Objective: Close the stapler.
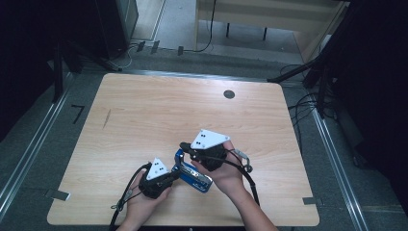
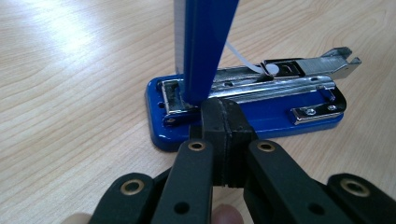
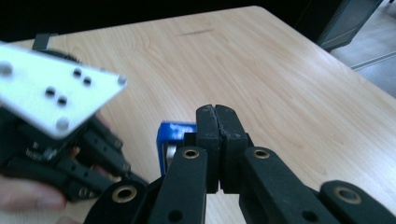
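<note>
Near the front edge of the wooden table [image 1: 144, 106], between the person's two hands, lies a blue stapler [image 2: 243, 112] with its base flat on the wood and its blue top arm swung up almost vertical, so the silver staple channel [image 2: 261, 86] lies bare and its spring pusher sticks out at the far end. The left gripper [image 2: 225, 135] has its jaws pressed together with nothing visible between them, the closed tips set low against the hinge end of the base, seemingly to pin it down. The right gripper [image 3: 217, 140] is likewise closed tight; in its own view the tips sit just above the blue edge of the raised arm, and whether they pinch it or merely lean on it I cannot tell. The step in hand looks like opening the stapler fully while the base is kept from sliding. To do that well, the left tips should bear straight down on the base close to the hinge, not on the channel, so the stapler neither tips nor skids across the smooth wood. The right hand should follow the arm's arc about the hinge rather than drag it sideways, and ease off near the stop. A hard push could snap the arm over or flick the sprung pusher loose.
</note>
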{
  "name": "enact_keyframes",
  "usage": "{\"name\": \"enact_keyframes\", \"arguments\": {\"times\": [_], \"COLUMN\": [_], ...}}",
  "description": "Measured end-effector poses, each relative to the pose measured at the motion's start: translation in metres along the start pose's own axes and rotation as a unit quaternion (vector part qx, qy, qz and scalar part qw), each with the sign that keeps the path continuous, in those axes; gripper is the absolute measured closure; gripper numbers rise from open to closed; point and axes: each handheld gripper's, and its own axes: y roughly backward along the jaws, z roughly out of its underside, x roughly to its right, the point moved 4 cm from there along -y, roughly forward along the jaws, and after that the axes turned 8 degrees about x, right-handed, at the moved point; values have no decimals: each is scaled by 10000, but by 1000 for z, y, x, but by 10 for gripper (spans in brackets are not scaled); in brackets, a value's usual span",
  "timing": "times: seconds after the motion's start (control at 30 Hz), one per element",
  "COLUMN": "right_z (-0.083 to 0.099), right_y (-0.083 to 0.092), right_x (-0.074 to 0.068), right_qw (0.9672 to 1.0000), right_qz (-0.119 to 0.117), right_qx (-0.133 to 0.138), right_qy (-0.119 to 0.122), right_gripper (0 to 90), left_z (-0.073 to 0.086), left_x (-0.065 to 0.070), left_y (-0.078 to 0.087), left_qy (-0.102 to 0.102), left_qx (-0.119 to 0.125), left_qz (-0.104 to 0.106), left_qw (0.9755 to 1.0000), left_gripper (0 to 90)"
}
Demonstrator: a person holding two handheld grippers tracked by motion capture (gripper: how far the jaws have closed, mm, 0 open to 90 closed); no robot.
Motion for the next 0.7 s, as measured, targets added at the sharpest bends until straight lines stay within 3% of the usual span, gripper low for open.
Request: {"name": "enact_keyframes", "arguments": {"times": [0.23,0.47,0.7], "right_z": [-7,3,17], "right_y": [-11,-17,-9], "right_x": [-7,-14,-11], "right_qw": [9999,9994,9996], "right_qz": [-138,-205,-146], "right_qx": [-34,-196,-245], "right_qy": [86,193,62], "right_gripper": [900,900,900], "left_z": [-1,-1,-1], "left_x": [9,10,11], "left_y": [-6,-7,-7], "left_qy": [-188,-226,-222], "left_qx": [-75,-76,-79], "left_qz": [81,54,62], "left_qw": [9998,9997,9997], "left_gripper": [900,900,900]}}
